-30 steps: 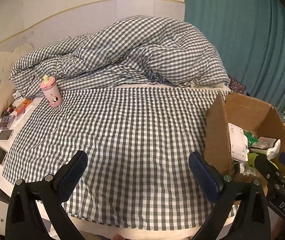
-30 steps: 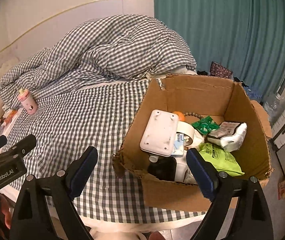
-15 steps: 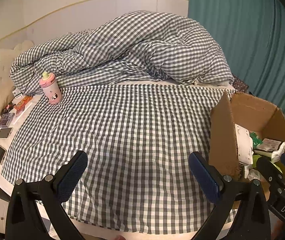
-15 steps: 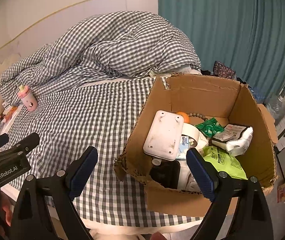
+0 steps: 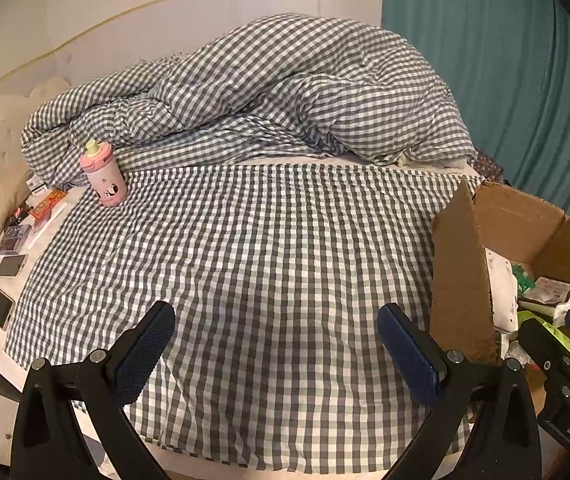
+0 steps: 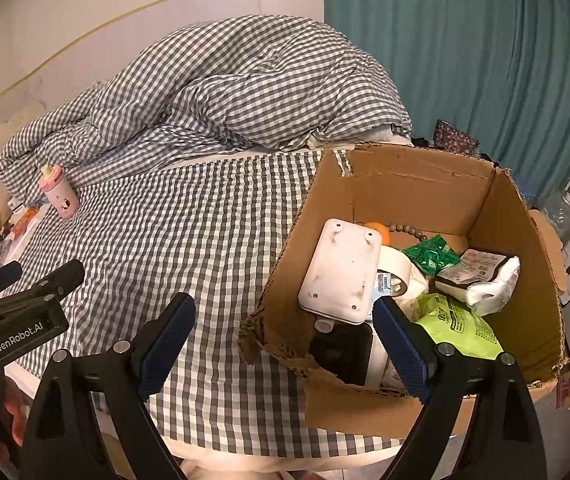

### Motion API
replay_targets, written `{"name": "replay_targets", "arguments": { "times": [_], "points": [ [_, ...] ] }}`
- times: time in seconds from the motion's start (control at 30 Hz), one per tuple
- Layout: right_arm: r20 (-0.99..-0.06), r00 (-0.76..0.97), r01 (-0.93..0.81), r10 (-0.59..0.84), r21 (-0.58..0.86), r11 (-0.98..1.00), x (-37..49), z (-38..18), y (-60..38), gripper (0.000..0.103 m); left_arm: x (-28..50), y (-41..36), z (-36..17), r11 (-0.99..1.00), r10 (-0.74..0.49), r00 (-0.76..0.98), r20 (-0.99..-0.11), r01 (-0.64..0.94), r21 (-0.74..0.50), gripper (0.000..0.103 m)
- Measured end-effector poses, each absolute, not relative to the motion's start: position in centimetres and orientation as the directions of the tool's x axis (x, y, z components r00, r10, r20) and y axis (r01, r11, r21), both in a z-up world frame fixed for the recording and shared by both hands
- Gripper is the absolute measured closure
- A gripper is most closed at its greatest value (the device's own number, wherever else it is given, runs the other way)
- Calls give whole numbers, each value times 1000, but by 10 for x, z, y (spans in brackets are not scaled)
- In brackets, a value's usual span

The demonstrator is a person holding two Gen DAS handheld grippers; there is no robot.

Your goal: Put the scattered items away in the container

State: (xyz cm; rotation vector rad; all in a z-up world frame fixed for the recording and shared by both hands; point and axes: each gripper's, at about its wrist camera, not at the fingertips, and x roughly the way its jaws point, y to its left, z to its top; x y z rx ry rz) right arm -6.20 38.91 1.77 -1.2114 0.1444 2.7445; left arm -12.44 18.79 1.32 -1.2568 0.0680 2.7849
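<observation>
At the bed's (image 5: 285, 280) right edge a filled box (image 6: 425, 184) is seen; both the left gripper (image 5: 277, 344) and the right gripper (image 6: 285, 332) are held apart, empty.

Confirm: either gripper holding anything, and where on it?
Nothing held. Left gripper and right gripper both have jaws wide open, empty between.

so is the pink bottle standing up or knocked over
Standing up. The pink bottle rests on its base on the checked sheet near the rumpled duvet, with its pale spout pointing upward.

Black gripper (image 6: 285, 336) frames, silver screws, blue textured fingers (image 6: 401, 354), "GenRobot.AI" lettering.
</observation>
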Motion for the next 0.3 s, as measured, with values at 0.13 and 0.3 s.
{"name": "replay_targets", "arguments": {
  "times": [0.13,0.3],
  "points": [
    [-745,-661,-166,85,35,-986,-64,15,388,13,-123,188,13,-993,87,-669,-738,-118,-10,0],
    [-750,-656,-173,86,38,-984,-63,13,388,13,-119,187,16,-994,67,-689,-722,-106,9,0]
  ]
}}
